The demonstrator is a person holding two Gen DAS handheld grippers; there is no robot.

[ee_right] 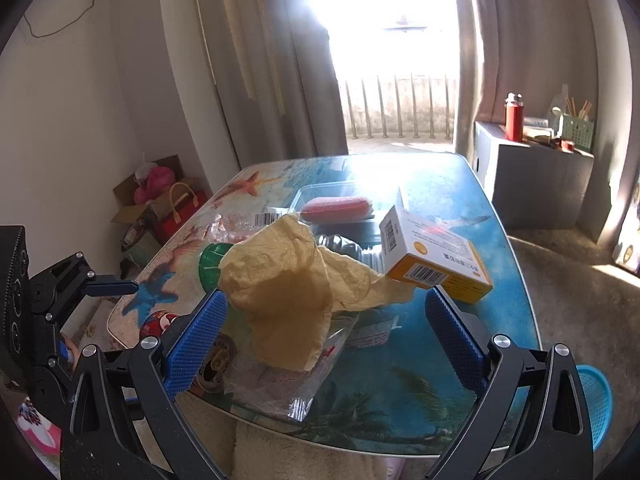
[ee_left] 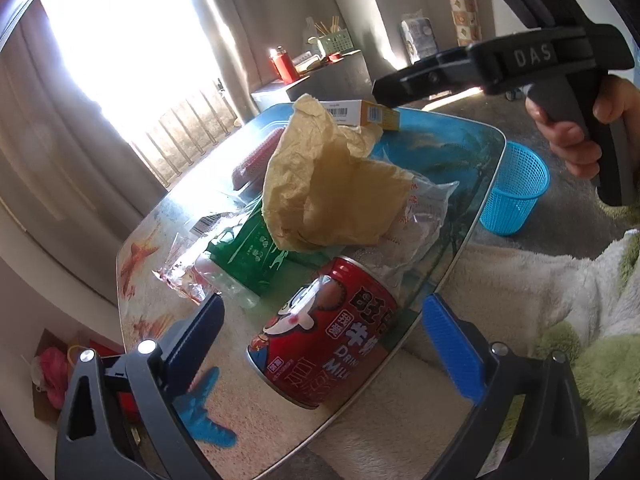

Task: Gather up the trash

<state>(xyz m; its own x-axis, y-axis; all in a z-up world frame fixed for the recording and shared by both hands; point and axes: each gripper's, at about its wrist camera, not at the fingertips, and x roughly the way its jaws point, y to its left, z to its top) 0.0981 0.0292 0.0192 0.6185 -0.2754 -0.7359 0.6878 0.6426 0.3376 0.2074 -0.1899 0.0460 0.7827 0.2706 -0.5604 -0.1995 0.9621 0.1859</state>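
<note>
Both hand-held grippers hover wide open and empty. The left hand-held gripper [ee_left: 320, 344] frames the red milk can [ee_left: 324, 332] at lower centre, likely for pickup; the right hand-held gripper [ee_right: 326, 340] faces the crumpled yellow paper [ee_right: 288, 288] mid-frame. The blue basket [ee_left: 514, 188] waits at right, beside the worktop [ee_left: 460, 152].

1. In the right wrist view the red can [ee_right: 160, 322] shows only a sliver beside the left jaw; the gripper body covers the rest.
2. The green packet [ee_right: 211, 265] ahead of the jaws lies mostly under the crumpled yellow paper [ee_right: 288, 288]; its print cannot be read.
3. The blue basket [ee_right: 598, 404] sits behind the right jaw's arm, and only part of its rim shows.
4. In the left wrist view the clear tray and the pink thing [ee_left: 256, 156] beyond the paper are half hidden and blurred.
5. The window [ee_left: 132, 40] is blown out white; nothing beyond it can be made out.
6. The near edge of the worktop [ee_left: 280, 460] runs behind the left gripper's body.
</note>
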